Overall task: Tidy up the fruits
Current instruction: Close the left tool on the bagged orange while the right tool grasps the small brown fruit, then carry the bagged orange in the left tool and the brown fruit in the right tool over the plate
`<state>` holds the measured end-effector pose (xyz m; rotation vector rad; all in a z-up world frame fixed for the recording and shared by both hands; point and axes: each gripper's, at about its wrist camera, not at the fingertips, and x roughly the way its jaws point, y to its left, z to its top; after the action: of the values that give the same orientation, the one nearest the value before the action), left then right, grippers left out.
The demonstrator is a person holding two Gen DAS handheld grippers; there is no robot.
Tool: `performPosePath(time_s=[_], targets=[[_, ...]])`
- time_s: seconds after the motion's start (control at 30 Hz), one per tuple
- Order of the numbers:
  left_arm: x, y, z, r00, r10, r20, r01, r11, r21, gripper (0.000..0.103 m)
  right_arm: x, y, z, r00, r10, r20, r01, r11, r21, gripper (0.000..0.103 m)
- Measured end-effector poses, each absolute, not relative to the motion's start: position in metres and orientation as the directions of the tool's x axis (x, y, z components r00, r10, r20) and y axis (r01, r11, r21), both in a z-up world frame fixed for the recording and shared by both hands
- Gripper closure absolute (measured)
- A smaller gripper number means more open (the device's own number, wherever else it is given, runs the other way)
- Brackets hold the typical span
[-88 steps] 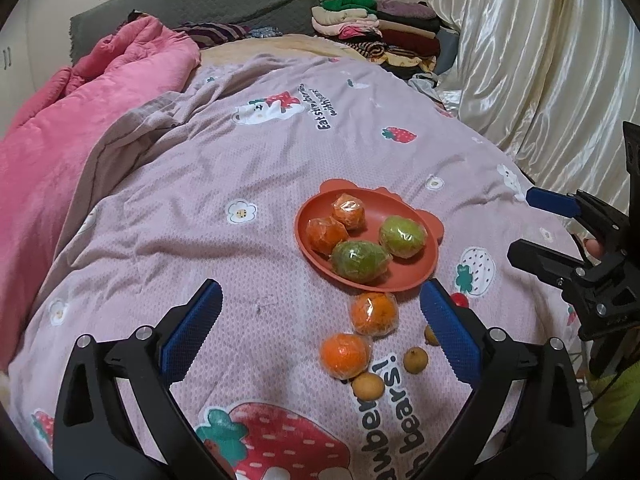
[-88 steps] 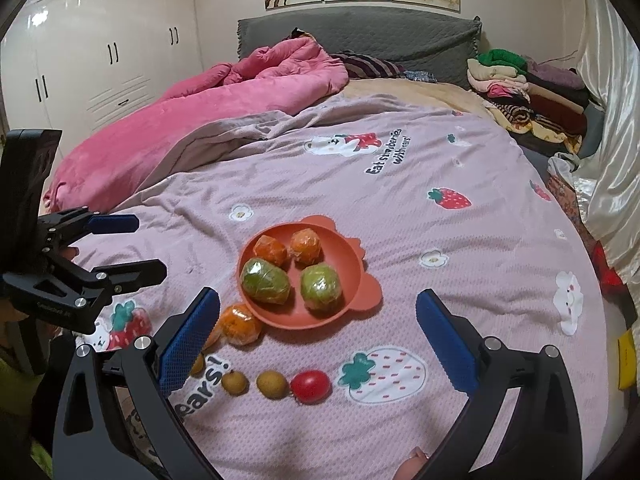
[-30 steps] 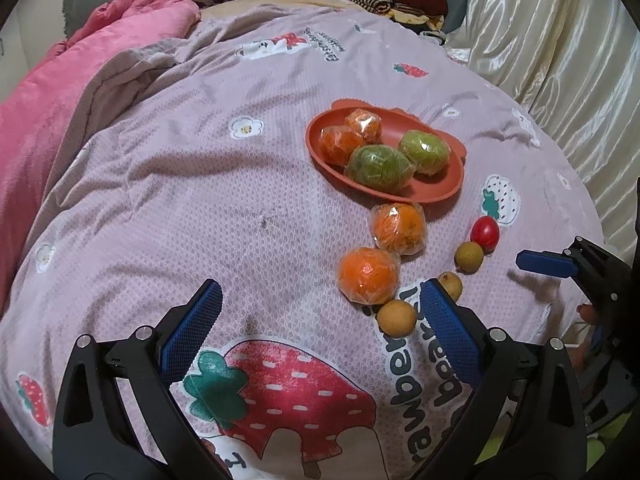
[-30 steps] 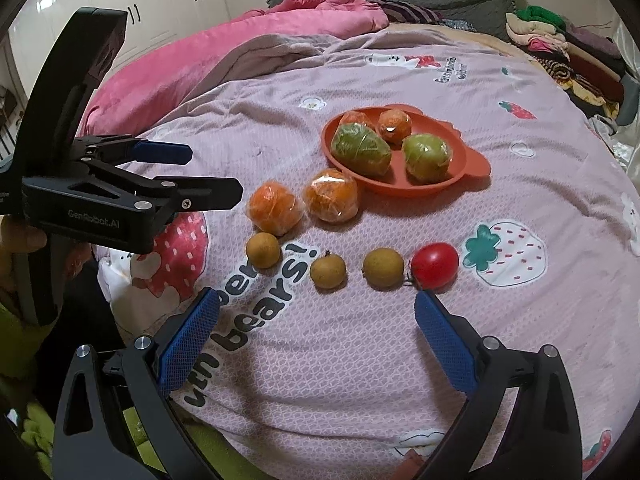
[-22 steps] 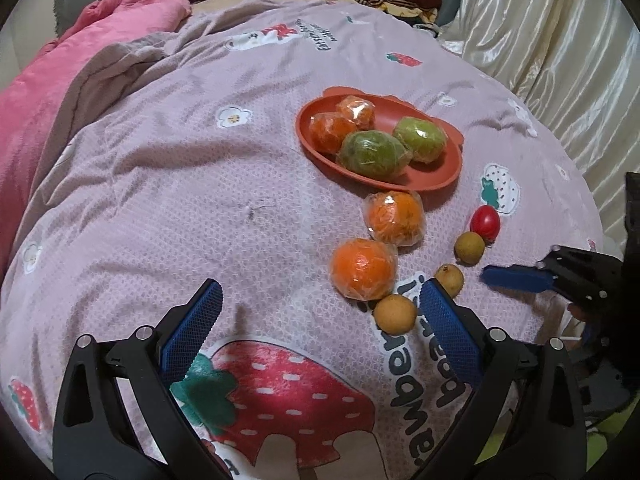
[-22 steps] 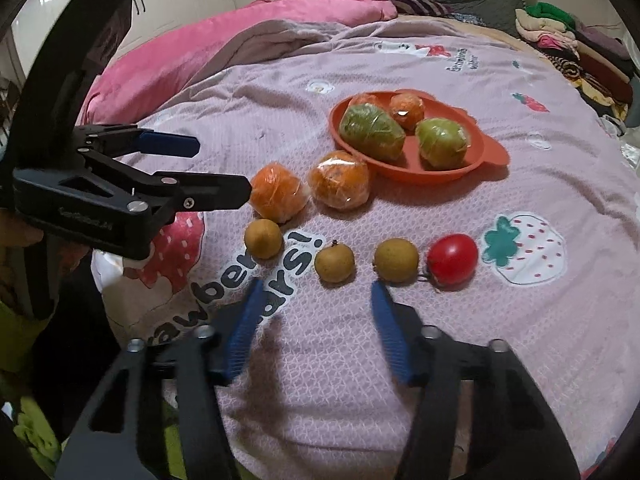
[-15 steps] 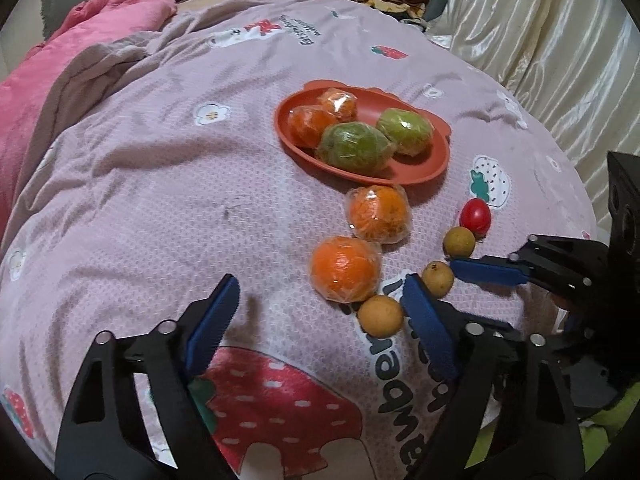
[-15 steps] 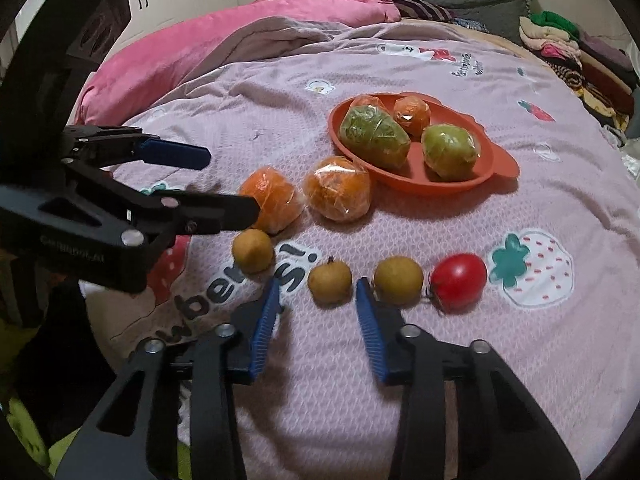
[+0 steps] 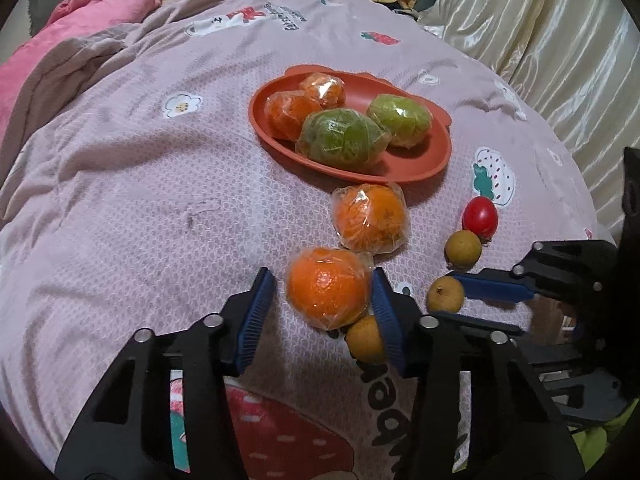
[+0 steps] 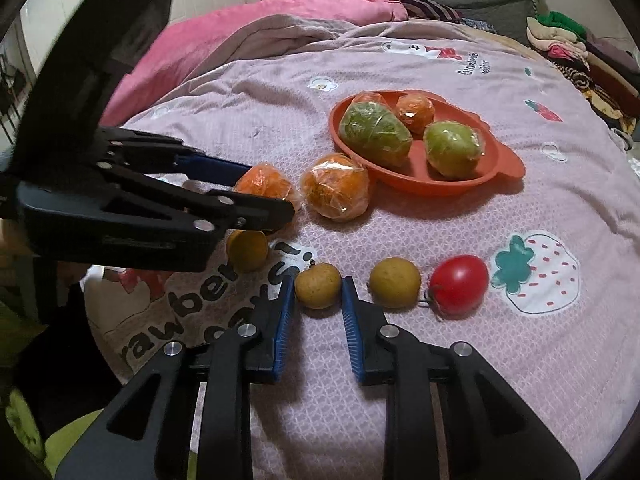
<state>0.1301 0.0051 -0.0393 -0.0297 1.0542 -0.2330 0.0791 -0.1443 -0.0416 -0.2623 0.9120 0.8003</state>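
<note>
An orange plate (image 9: 424, 168) on the bed holds two wrapped oranges and two wrapped green fruits. My left gripper (image 9: 322, 292) straddles a wrapped orange (image 9: 326, 286), with small gaps at both pads. A second wrapped orange (image 9: 370, 216) lies just beyond it. My right gripper (image 10: 318, 292) straddles a small brown fruit (image 10: 318, 285), the pads close to its sides. Two more brown fruits (image 10: 394, 282) (image 10: 247, 250) and a red tomato (image 10: 458, 284) lie in the same row. The right gripper also shows in the left wrist view (image 9: 476, 300).
The fruits lie on a pink printed blanket (image 9: 160, 184) near the bed's front edge. A pink quilt (image 10: 224, 36) is bunched at the back left. Folded clothes (image 10: 568, 40) are stacked at the back right, and a cream curtain (image 9: 560, 40) hangs on the right.
Both grippers have moved down and forward to the fruit and narrowed from wide open. The left now straddles the near orange, the right the middle brown fruit.
</note>
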Motion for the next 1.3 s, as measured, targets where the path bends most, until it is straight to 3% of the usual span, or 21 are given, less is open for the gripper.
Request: performPosePath(time_s=[0.07,0.7,1.3], targets=[[0.131,0.004,-0.040,0.470,-0.210,-0.857,0.178,0.974,-0.141,0.069,0.079,-0.148,-0.039,0.354,0.513,-0.782,-0.712,0.690,0.129,0.080],[0.134,0.016,-0.001,0.541,-0.244,-0.804,0.170,0.969,-0.180,0.070,0.102,-0.181,-0.006,0.422,0.560,-0.713,-0.675,0.719,0.165,0.080],[0.196,0.021,0.004,0.548,-0.191,-0.815,0.150,0.980,-0.129,0.070,0.160,-0.197,0.004,0.499,0.522,-0.692,-0.630,0.767,0.124,0.080]])
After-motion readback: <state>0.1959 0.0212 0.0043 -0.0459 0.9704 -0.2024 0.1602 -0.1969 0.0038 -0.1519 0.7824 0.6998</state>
